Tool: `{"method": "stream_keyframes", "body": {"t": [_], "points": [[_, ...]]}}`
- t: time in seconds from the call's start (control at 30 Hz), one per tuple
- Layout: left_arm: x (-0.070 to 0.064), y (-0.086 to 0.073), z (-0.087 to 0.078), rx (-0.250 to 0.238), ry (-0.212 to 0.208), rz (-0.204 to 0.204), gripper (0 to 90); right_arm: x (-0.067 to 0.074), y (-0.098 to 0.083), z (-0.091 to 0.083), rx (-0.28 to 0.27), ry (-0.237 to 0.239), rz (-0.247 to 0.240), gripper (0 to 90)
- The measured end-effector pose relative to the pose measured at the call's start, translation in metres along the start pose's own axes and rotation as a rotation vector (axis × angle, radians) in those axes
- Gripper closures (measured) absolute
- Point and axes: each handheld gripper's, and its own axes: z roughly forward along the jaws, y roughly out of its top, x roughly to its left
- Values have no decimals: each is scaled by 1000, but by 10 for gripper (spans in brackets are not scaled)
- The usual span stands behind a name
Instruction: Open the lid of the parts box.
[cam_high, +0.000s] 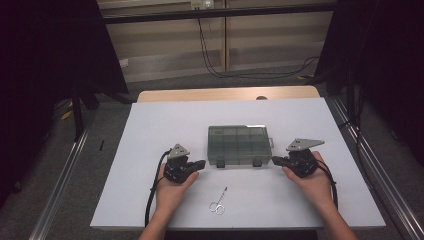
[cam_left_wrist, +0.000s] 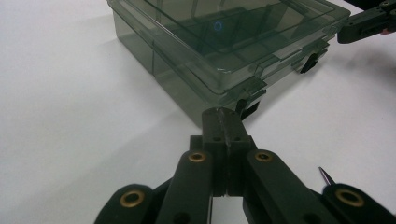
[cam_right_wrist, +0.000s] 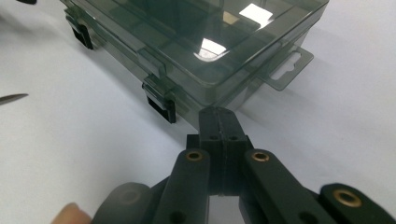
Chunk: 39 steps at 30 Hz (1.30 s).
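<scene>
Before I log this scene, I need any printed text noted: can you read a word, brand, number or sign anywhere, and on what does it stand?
No legible text anywhere.
Organizer box: a pale patch at the lid's far left corner may be a label, too small and blurred to read.
Left gripper and right gripper: plain black jaws, no markings seen.
Scissors: too small to tell any stamp.
White table cover: blank.

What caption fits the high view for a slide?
Two shut tools, left and right, flank a closed clear box; scissors lie nearer.
</scene>
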Motion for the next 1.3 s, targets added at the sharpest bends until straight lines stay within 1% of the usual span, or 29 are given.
{"method": "stream_keyframes", "body": {"t": [0.13, 0.17, 0.23, 0.33, 0.43, 0.5, 0.53, 0.57, 0.6, 0.63, 0.67, 0.7, 0.73, 0.77, 0.8, 0.9, 0.93, 0.97, 1.0, 1.03, 1.1, 1.13, 1.17, 1.2, 1.23, 1.3], "points": [[0, 0, 0, -2, -6, -3, 900, 0, 1, -2, -18, 9, 5, 900], [0, 0, 0, -8, -6, -11, 900, 0, 2, -2, -24, 13, 5, 900], [0, 0, 0, -12, 1, -12, 900, 0, 2, -4, -39, 15, 9, 900], [1, 1, 0, -17, -5, -13, 900, 0, 4, -6, -55, 15, 17, 900], [1, 3, 1, -32, -2, -23, 900, 0, 6, -7, -64, 19, 23, 900], [1, 4, 1, -29, -7, -13, 900, 0, 7, -7, -67, 15, 18, 900], [0, 4, 1, -39, -5, -23, 900, 0, 8, -7, -69, 18, 14, 900], [1, 6, 1, -35, -8, -16, 900, 0, 8, -7, -69, 19, 18, 900], [1, 7, 1, -43, -7, -21, 900, 0, 9, -7, -75, 16, 23, 900], [1, 8, 1, -38, -2, -13, 900, 0, 10, -8, -80, 12, 22, 900], [1, 10, 2, -47, -10, -22, 900, 0, 10, -8, -83, 9, 29, 900], [1, 12, 2, -43, -10, -12, 900, 0, 12, -9, -99, 4, 32, 900], [1, 13, 2, -57, -15, -23, 900, 0, 12, -9, -99, 4, 32, 900], [1, 15, 2, -52, -15, -16, 900, 1, 12, -9, -104, 2, 29, 900], [1, 17, 3, -58, -6, -18, 900, 1, 14, -10, -110, -2, 31, 900], [1, 21, 4, -60, -24, -9, 900, 2, 17, -11, -131, -2, 39, 900], [0, 22, 5, -60, -18, -8, 900, 2, 17, -11, -131, -2, 39, 900], [1, 23, 5, -60, -25, -4, 900, 2, 18, -11, -136, -1, 43, 900], [0, 25, 7, -70, -25, -13, 900, 1, 19, -11, -140, 3, 43, 900], [0, 26, 7, -66, -20, -7, 900, 0, 21, -11, -145, 0, 51, 900], [0, 29, 8, -75, -23, -7, 900, -1, 24, -12, -153, -2, 58, 900], [0, 30, 8, -82, -17, -9, 900, -1, 24, -12, -153, -2, 58, 900], [0, 32, 7, -97, -14, -10, 900, -2, 28, -12, -153, -17, 46, 900], [0, 33, 6, -114, -12, -20, 900, -2, 28, -12, -153, -17, 46, 900], [1, 35, 6, -117, -2, -19, 900, -1, 32, -12, -155, -32, 47, 900], [1, 38, 5, -130, 7, -15, 900, -2, 35, -11, -158, -35, 48, 900]]}}
